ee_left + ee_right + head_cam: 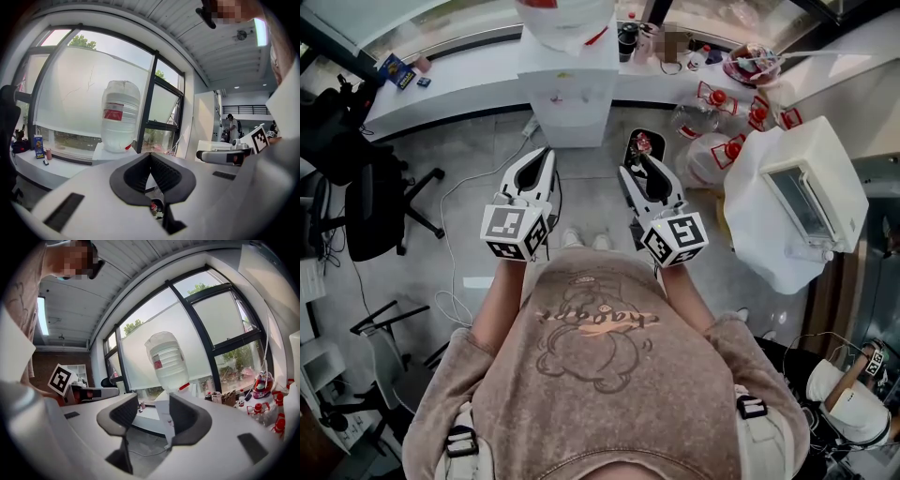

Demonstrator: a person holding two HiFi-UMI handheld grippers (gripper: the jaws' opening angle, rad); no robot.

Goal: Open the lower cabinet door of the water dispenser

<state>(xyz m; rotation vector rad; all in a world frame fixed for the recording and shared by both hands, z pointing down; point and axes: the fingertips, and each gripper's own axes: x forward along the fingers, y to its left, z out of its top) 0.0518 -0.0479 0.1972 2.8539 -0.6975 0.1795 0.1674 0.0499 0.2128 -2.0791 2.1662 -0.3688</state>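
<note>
Water dispenser [572, 112] faces right gripper [640, 145] across open floor [591, 183].

Water dispenser [569, 98] stands before the counter [469, 84]; spare bottles [712, 155] lie to its right.

Daylight pours through the windows [154, 348], which blow out to near white, and a ceiling lamp [260, 32] glares at the frame edge. The head view is bright and even, with faint shadows on the floor [478, 159] and the white dispenser [572, 103] nearly washed out. Both gripper views bend strongly, go black at the corners and blur close up.
</note>
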